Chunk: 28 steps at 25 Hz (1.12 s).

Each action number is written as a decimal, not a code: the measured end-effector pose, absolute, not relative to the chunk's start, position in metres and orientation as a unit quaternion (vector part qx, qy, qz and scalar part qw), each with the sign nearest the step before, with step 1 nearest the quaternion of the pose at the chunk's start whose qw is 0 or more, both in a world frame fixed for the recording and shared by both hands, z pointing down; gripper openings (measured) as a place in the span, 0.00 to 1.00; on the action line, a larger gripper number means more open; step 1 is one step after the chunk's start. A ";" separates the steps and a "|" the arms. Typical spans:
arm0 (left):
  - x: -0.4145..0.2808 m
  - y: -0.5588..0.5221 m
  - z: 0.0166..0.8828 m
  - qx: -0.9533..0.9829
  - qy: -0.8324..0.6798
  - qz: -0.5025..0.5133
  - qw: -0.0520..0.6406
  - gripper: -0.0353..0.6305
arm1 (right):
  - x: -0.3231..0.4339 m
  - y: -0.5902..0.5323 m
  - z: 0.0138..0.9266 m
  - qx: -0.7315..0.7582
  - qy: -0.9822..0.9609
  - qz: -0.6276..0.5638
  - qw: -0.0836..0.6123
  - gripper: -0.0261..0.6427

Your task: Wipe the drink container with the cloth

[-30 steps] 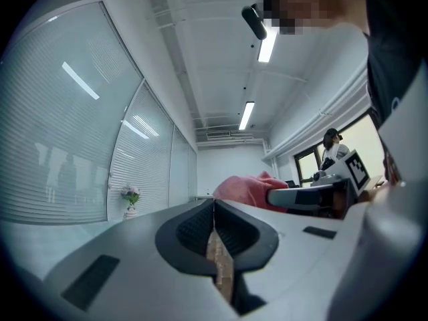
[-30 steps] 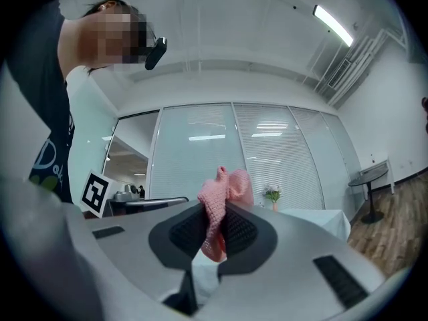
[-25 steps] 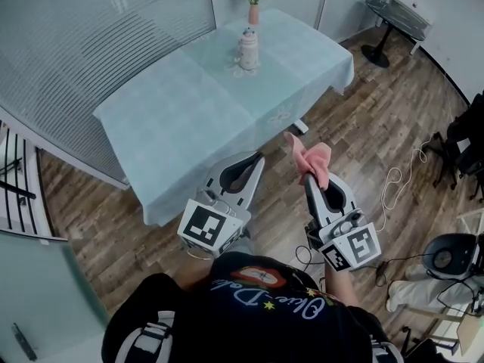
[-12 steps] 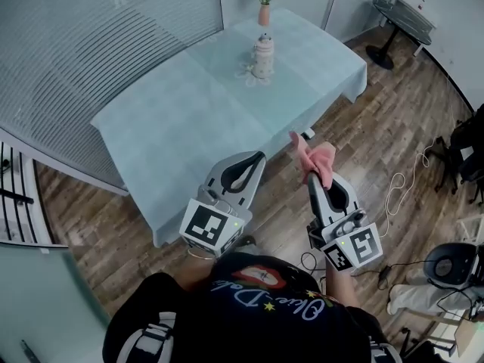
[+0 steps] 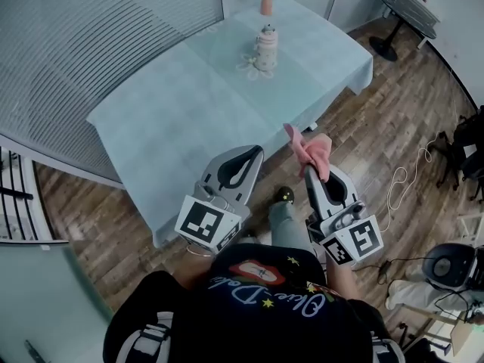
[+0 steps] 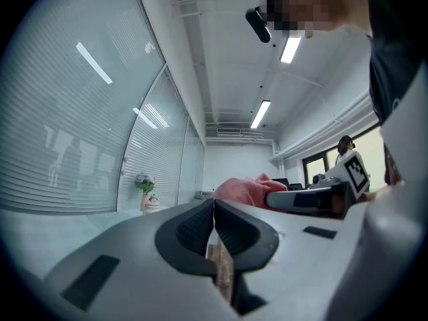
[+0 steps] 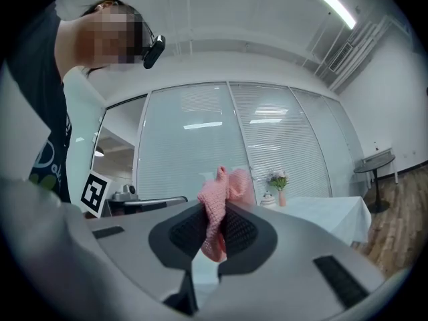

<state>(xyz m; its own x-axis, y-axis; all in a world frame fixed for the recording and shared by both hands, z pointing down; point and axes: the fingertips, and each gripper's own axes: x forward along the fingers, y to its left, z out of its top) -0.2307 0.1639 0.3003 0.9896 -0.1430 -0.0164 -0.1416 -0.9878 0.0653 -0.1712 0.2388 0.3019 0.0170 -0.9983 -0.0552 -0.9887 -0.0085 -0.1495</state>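
At twelve o'clock on the counter (image 5: pixel 174 119) stood the pale drink container (image 5: pixel 265 48), near a vase (image 5: pixel 266 4) holding flowers. The right hand-held gripper (image 5: pixel 311 174) pinched a pink cloth (image 5: pixel 314 152); the left hand-held gripper (image 5: pixel 252 154) was closed, empty.

The cloth (image 5: pixel 311 151) is coloured pink, tablecloth (image 5: pixel 181 112) pale teal, container (image 5: pixel 265 49) white; floor (image 5: pixel 393 119) is patterned in brown wood grain.

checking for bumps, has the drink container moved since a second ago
No. The drink container still sits on its doily by the vase; the view shifted.
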 end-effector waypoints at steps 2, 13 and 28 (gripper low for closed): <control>-0.227 0.152 0.301 0.996 -0.085 -0.011 0.028 0.06 | -0.164 0.225 0.304 -0.700 0.710 -0.032 0.073 0.09; -0.165 0.073 0.295 0.983 -0.181 -0.001 -0.018 0.06 | -0.082 0.140 0.311 -0.638 0.764 -0.040 0.088 0.09; -0.082 0.018 0.308 0.968 -0.250 0.014 -0.014 0.06 | 0.003 0.064 0.331 -0.574 0.814 -0.057 0.069 0.09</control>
